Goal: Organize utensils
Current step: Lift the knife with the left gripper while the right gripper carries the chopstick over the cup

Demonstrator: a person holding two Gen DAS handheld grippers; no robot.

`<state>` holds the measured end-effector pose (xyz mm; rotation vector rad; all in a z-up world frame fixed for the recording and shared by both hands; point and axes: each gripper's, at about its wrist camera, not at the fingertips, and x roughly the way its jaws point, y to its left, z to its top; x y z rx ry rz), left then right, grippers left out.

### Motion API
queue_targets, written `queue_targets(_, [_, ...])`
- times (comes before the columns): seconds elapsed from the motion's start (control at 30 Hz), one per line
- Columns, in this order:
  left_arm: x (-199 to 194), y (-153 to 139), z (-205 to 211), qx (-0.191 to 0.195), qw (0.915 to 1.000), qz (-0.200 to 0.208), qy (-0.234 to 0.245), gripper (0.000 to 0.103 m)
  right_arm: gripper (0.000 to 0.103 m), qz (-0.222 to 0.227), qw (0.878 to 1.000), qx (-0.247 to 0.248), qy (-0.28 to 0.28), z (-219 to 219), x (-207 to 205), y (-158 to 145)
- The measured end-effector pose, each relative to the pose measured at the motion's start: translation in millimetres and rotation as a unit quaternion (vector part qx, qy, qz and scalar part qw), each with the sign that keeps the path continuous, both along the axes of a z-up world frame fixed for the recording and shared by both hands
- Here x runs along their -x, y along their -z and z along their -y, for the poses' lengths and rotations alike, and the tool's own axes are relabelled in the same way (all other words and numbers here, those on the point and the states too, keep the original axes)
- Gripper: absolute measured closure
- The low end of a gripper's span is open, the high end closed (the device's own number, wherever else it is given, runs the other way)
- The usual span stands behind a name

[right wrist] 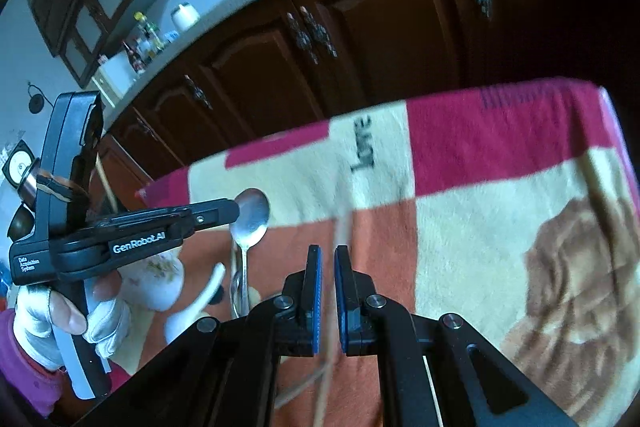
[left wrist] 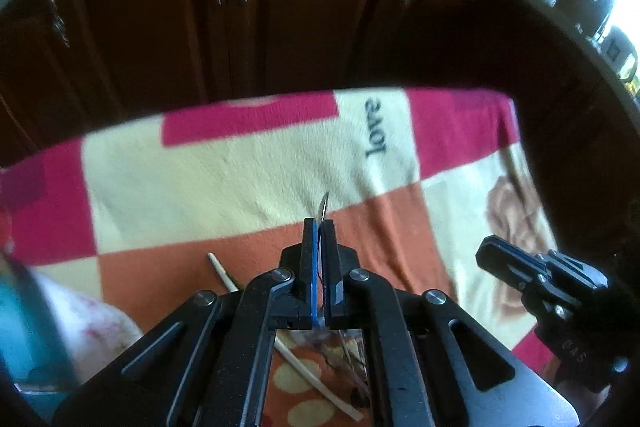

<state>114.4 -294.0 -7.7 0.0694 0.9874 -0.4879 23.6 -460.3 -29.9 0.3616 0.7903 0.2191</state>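
Note:
My left gripper [left wrist: 319, 227] is shut on a metal spoon [left wrist: 323, 205], seen edge-on above the blanket. In the right wrist view the same left gripper [right wrist: 234, 209] holds the spoon [right wrist: 251, 217] at its bowl end, handle hanging down. My right gripper [right wrist: 327, 251] has its jaws a little apart, with a thin, blurred chopstick [right wrist: 340, 239] showing through the gap; whether they touch it is unclear. A wooden chopstick [left wrist: 224, 273] lies on the blanket below the left gripper. The right gripper [left wrist: 486, 253] shows at the right of the left wrist view.
A checked pink, cream and orange blanket [left wrist: 224, 171] covers the table. A white floral cup [right wrist: 154, 277] and a white ceramic spoon [right wrist: 200, 301] stand at the left. Dark wooden cabinets [left wrist: 160, 27] and a cluttered counter [right wrist: 168, 39] lie beyond the table's far edge.

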Motion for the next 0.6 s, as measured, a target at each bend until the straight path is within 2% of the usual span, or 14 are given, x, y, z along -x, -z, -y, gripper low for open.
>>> queue_targets(0.17, [17.4, -36.9, -20.3, 0.028, 0.9989, 0.037, -0.008, 0.103, 0.097, 0.033, 0.999, 0.023, 0.007, -5.2, 13.7, -32.5])
queue_targets(0.3, [31.0, -52.7, -31.7, 0.043, 0.9980, 0.045, -0.010, 0.103, 0.097, 0.026, 0.999, 0.038, 0.005, -10.2, 17.0, -38.4])
queue_targets(0.43, [46.6, -65.9, -44.9, 0.060, 0.9970, 0.049, -0.009, 0.103, 0.095, -0.041, 0.999, 0.032, 0.014, -11.3, 0.0, -5.8])
queue_targets(0.5, [53.1, -70.7, -52.6, 0.067, 0.9966, 0.048, -0.009, 0.103, 0.083, -0.075, 0.996, 0.043, 0.016, -15.0, -13.3, 18.8])
queue_targets(0.53, [57.0, -74.0, -58.5, 0.071, 0.9963, 0.048, -0.011, 0.103, 0.070, -0.094, 0.994, 0.053, 0.016, -18.0, -21.4, 32.4])
queue_targets(0.57, [60.4, -77.3, -63.8, 0.075, 0.9959, 0.049, -0.011, 0.103, 0.064, -0.108, 0.992, 0.068, 0.020, -20.7, -29.8, 45.0])
queue_targets(0.6, [64.5, -82.1, -70.6, 0.077, 0.9955, 0.053, -0.012, 0.103, 0.064, -0.115, 0.990, 0.080, 0.026, -21.8, -37.2, 55.0])
